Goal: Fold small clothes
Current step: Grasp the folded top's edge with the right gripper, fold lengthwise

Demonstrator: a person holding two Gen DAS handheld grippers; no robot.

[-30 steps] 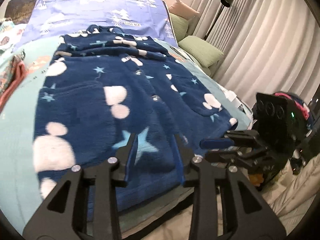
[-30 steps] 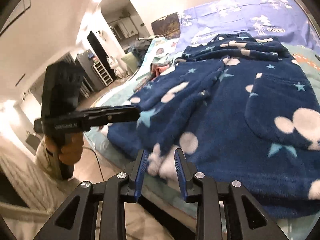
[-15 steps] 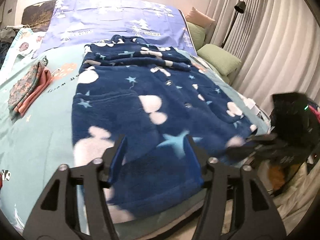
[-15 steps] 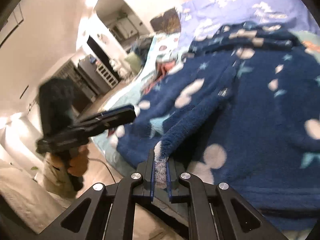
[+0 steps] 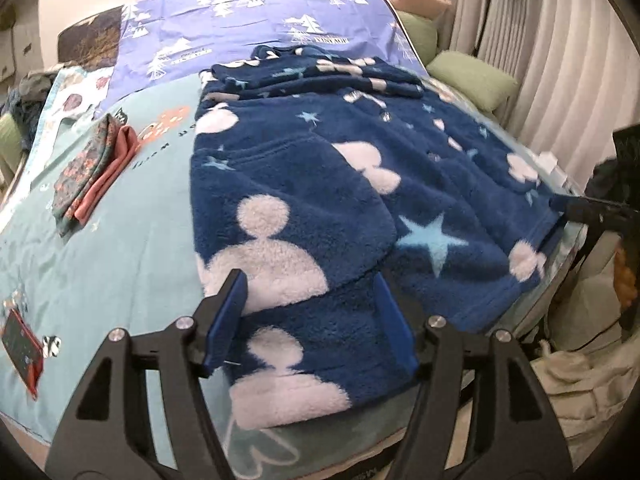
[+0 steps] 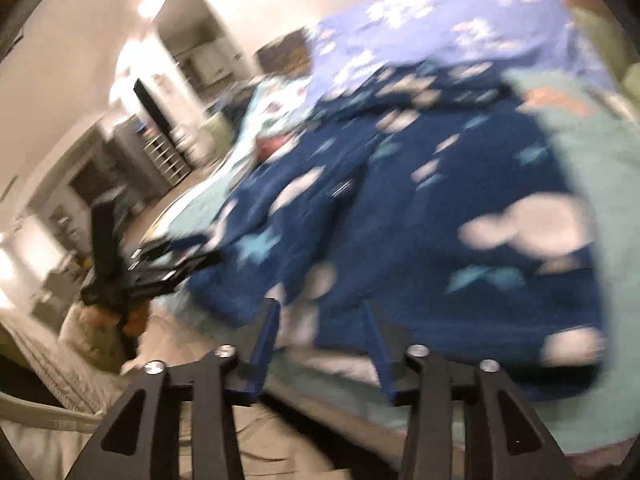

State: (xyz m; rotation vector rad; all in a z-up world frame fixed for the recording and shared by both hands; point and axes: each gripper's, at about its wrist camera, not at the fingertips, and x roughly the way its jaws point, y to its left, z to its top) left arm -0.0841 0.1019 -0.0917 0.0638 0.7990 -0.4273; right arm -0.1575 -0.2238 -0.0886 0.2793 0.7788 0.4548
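Soft, thick fleece garment [image 5: 360,184] is spread flat on the bed [image 5: 132,232].
Left gripper [image 5: 308,320] is held apart over the hem; right gripper [image 6: 320,340], just opened, grips nothing; the doubled hem edge is judged best pinched.

Two low wrist views, close over one fleece robe [image 5: 360,184].

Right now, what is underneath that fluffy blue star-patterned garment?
The blue fleece garment lies spread on a pale turquoise bedsheet, which shows all around it. Whatever lies directly beneath the fleece is covered and cannot be seen.
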